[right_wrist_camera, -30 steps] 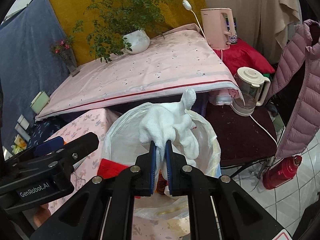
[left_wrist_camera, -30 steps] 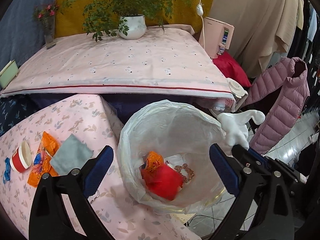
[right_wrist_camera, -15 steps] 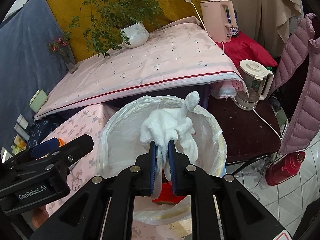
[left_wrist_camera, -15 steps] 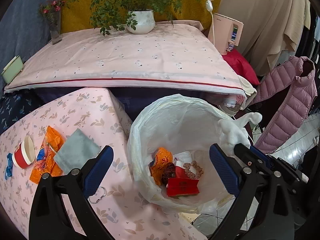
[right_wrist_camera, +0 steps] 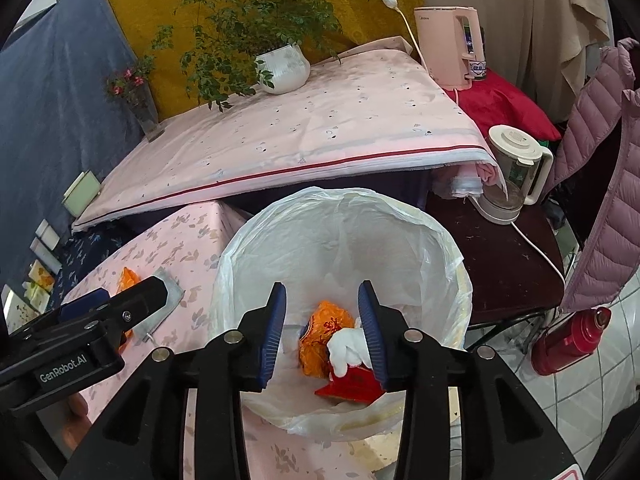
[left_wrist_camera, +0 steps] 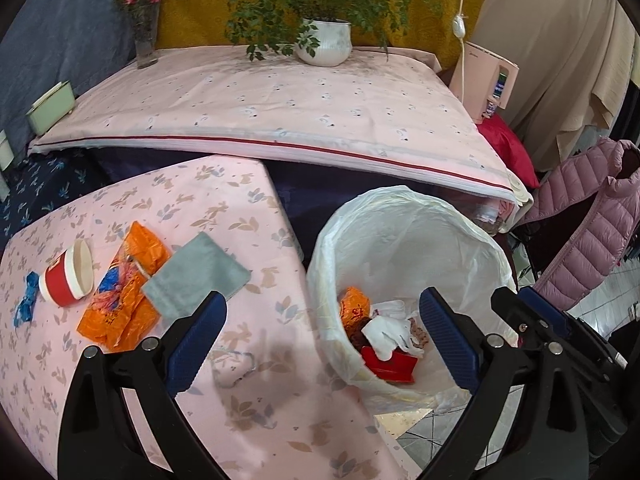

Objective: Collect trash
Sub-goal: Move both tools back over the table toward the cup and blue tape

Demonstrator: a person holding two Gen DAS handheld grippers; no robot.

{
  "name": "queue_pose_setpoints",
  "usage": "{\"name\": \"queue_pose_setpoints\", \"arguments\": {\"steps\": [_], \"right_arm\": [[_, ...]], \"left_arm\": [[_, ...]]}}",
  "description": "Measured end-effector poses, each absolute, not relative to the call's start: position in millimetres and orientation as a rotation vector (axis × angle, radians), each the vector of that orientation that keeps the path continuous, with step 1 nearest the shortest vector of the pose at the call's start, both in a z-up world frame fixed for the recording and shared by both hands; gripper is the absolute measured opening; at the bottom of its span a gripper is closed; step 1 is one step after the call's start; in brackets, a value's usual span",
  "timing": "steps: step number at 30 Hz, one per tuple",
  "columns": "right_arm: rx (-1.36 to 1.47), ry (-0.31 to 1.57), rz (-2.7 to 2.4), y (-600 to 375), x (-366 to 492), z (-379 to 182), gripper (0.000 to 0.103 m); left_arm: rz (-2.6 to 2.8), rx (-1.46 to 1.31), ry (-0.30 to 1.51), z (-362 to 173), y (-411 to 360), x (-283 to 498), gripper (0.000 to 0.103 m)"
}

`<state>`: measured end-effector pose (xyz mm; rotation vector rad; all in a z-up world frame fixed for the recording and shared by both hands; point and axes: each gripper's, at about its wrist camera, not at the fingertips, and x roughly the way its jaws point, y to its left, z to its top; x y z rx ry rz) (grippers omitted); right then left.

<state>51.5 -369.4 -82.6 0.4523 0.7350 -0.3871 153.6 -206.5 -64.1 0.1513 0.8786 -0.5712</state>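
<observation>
A bin lined with a white bag (left_wrist_camera: 404, 216) (right_wrist_camera: 340, 212) stands beside the pink table (left_wrist_camera: 256, 400). Inside lie a white tissue wad (left_wrist_camera: 386, 330) (right_wrist_camera: 346, 350), an orange wrapper (left_wrist_camera: 354, 306) (right_wrist_camera: 324, 332) and a red packet (left_wrist_camera: 390, 364) (right_wrist_camera: 354, 384). My right gripper (right_wrist_camera: 322, 330) is open and empty above the bin. My left gripper (left_wrist_camera: 320, 340) is open and empty over the table edge and bin. On the table lie a red paper cup (left_wrist_camera: 68, 274), an orange bag (left_wrist_camera: 124, 284), a grey cloth (left_wrist_camera: 196, 274) and a blue scrap (left_wrist_camera: 26, 300).
A higher pink-covered table (left_wrist_camera: 280, 104) behind holds a potted plant (left_wrist_camera: 324, 40) and a vase (left_wrist_camera: 144, 40). A pink kettle (right_wrist_camera: 452, 48), a blender jug (right_wrist_camera: 512, 172), a red flask (right_wrist_camera: 572, 336) on the floor and a pink jacket (left_wrist_camera: 592, 232) are to the right.
My right gripper opened and let the white tissue wad drop into the bin. The left gripper's view shifted left, showing more of the table.
</observation>
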Motion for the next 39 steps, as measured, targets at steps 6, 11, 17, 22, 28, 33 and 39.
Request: {"name": "queue_pose_setpoints", "arguments": {"steps": [6, 11, 17, 22, 28, 33, 39], "right_arm": [[0.427, 0.739, -0.358, -350, 56, -78, 0.040], [0.402, 0.744, -0.326, -329, 62, -73, 0.040], [0.360, 0.758, -0.281, -301, 70, -71, 0.040], [0.332, 0.773, -0.242, -278, 79, -71, 0.040], [0.298, 0.788, -0.194, -248, 90, -71, 0.040], [0.267, 0.808, -0.155, -223, 101, -73, 0.040], [0.228, 0.828, -0.102, -191, 116, -76, 0.040]], "left_arm": [[-0.531, 0.119, 0.883, -66, -180, 156, 0.093], [-0.486, 0.098, 0.879, -67, -155, 158, 0.093], [-0.419, 0.060, 0.886, -70, -120, 164, 0.093], [-0.364, 0.031, 0.894, -74, -90, 170, 0.093], [-0.310, -0.005, 0.899, -79, -56, 175, 0.093], [-0.258, -0.047, 0.918, -87, -25, 182, 0.093], [-0.200, -0.092, 0.933, -97, 12, 190, 0.093]]}}
